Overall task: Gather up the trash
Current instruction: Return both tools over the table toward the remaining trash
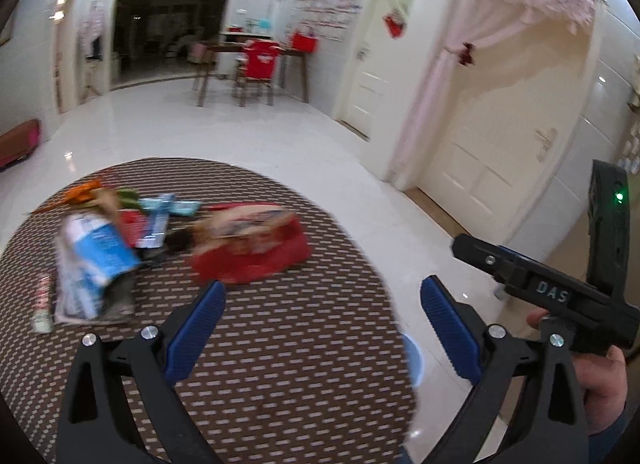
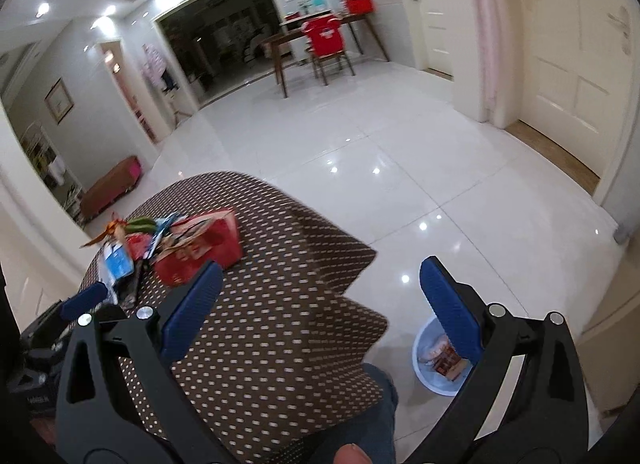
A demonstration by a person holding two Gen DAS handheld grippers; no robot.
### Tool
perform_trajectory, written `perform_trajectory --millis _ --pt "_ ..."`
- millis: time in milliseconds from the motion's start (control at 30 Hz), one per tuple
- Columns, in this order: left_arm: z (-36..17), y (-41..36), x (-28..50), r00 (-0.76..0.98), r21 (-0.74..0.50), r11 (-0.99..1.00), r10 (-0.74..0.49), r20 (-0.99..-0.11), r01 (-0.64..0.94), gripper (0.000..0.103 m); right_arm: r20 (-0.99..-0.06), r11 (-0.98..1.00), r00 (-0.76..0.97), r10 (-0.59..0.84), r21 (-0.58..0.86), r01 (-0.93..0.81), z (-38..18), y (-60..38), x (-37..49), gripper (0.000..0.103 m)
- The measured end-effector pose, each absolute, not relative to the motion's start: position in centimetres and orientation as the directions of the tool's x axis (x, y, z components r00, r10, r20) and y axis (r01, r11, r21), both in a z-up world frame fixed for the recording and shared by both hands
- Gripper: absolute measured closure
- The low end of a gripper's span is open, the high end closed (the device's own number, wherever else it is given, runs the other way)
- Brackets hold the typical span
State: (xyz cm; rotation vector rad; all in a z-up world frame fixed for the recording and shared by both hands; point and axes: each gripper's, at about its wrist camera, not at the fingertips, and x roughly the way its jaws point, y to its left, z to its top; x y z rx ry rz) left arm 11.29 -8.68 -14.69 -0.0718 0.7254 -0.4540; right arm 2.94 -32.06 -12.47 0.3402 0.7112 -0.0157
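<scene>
Ahead-left of the wide-open, empty left gripper (image 1: 322, 304), wrappers (image 1: 96, 252) and a red bag (image 1: 256, 260) are heaped on the counter (image 1: 300, 344); judged light, crinkly, best pinched by an edge. Right gripper (image 2: 320, 296) also spread, empty.

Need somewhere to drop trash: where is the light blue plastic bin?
In the right wrist view, the light blue plastic bin sits on the white floor, right of the brown table.
</scene>
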Motion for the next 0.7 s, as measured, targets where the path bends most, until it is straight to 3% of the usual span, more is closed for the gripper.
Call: perform_trajectory --millis 400,700 --pt "-15.9 4.7 11.4 0.741 -0.231 0.966 -0.239 -0.628 0.115 0.007 -0.670 0.960 0.703 0.237 0.272 -0.064 -12.8 -21.2 7.3 0.006" --pt "-19.0 13.4 13.2 0.725 -0.177 0.980 -0.054 -0.687 -0.094 0.007 -0.698 0.948 0.643 0.316 0.259 -0.184 -13.9 -14.0 10.1 0.006"
